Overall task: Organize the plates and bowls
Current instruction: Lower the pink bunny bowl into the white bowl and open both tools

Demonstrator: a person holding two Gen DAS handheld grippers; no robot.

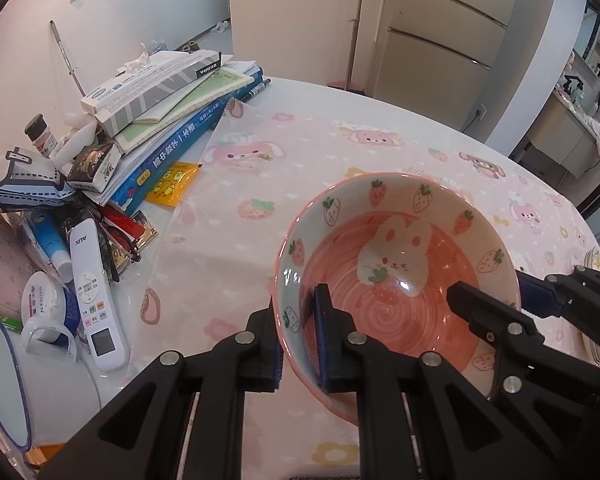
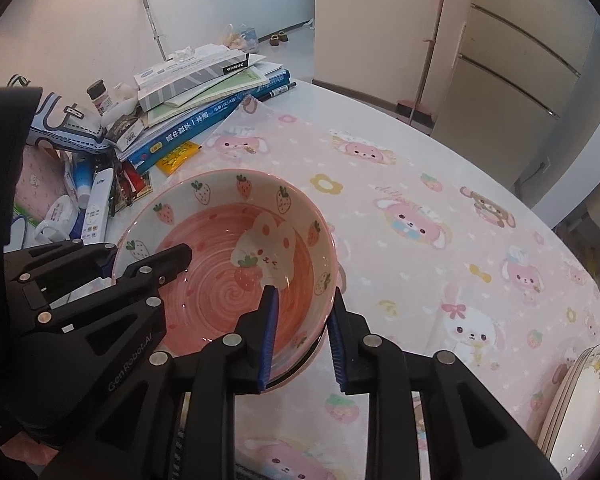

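Note:
A pink bowl with strawberries and a rabbit painted inside stands upright on the pink cartoon tablecloth. My left gripper is shut on its left rim, one pad inside the wall and one outside. It also shows at the left of the right wrist view, left gripper. My right gripper straddles the opposite rim with one finger inside and one outside. Its blue pads stand clear of the wall, so it is open. In the left wrist view the right gripper reaches in from the right.
A stack of plates lies at the table's right edge. Left of the cloth is clutter: a pile of books, a white remote, a tube, a white mug. A fridge stands beyond the table.

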